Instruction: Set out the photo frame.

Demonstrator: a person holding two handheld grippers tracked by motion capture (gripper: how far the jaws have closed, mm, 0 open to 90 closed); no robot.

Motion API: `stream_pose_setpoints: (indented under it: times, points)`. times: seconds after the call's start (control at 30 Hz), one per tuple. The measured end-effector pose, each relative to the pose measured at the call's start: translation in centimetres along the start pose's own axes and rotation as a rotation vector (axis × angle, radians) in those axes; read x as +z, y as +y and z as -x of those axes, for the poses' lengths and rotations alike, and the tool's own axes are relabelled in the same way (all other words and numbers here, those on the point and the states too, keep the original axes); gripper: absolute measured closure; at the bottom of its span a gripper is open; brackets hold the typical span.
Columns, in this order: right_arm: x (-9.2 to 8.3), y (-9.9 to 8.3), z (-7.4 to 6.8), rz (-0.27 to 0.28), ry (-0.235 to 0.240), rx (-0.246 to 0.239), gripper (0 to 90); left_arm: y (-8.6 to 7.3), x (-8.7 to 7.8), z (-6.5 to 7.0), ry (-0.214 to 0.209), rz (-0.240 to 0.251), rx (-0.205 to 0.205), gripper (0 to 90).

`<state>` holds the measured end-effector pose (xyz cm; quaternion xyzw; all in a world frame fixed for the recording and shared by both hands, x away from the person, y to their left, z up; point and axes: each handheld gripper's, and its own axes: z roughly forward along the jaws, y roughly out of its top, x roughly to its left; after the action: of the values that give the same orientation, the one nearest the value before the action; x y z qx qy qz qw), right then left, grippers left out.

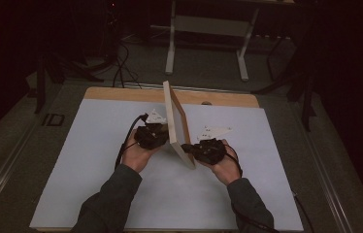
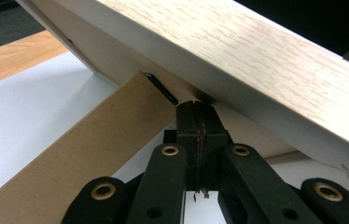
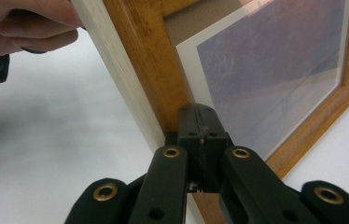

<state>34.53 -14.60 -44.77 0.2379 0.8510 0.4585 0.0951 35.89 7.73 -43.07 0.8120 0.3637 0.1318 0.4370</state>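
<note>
A wooden picture frame (image 1: pixel 175 121) stands on edge on the white board (image 1: pixel 97 170), between my two grippers. My left gripper (image 1: pixel 157 136) is at its back side. In the left gripper view the shut jaws (image 2: pixel 196 109) touch the frame's back (image 2: pixel 238 60), right beside the brown cardboard stand leg (image 2: pixel 84 154), with nothing between them. My right gripper (image 1: pixel 188 147) is at the front, near the lower corner. Its shut jaws (image 3: pixel 197 114) rest against the orange-brown front moulding (image 3: pixel 140 60), next to the glazed picture (image 3: pixel 275 60).
The white board lies on a wooden tabletop (image 1: pixel 121 94) whose far edge shows behind the frame. The person's left hand (image 3: pixel 23 23) is just behind the frame in the right gripper view. A table's legs (image 1: pixel 171 48) and cables (image 1: pixel 119 68) are on the dark floor beyond.
</note>
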Motion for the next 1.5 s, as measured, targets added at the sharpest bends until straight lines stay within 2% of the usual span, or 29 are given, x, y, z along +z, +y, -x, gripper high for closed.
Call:
stream_pose_setpoints:
  times: [0.17,0.4,0.47,0.7,0.83,1.17,1.37,1.5]
  points:
    - [0.1,0.0,0.0,0.002,0.004,0.011,89.8,0.0,0.0,-0.1,-0.005,0.000,-0.001,90.0]
    - [0.3,0.2,-0.3,0.000,0.008,0.001,89.8,-0.1,0.0,-0.6,-0.019,0.000,-0.014,90.0]
    - [0.4,0.3,-0.4,-0.001,0.010,-0.001,89.8,-0.2,0.0,-0.8,-0.036,0.004,-0.031,90.0]
    - [1.0,0.7,-0.8,-0.005,0.023,-0.011,89.8,-0.4,-0.3,-1.5,-0.045,0.007,-0.056,90.0]
    - [1.3,0.8,-1.0,-0.003,0.023,-0.013,89.8,-0.6,-0.3,-2.0,-0.072,0.016,-0.083,90.0]
    - [1.6,0.9,-1.2,-0.006,0.015,-0.020,89.7,-0.7,-0.4,-2.3,-0.086,0.015,-0.085,90.0]
    - [1.6,0.7,-1.1,-0.019,0.005,-0.030,87.3,-0.8,-0.7,-2.6,-0.078,0.008,-0.080,78.8]
    - [1.6,0.4,-1.0,-0.024,0.001,-0.026,86.0,-0.7,-1.1,-2.7,-0.051,0.006,-0.089,71.6]
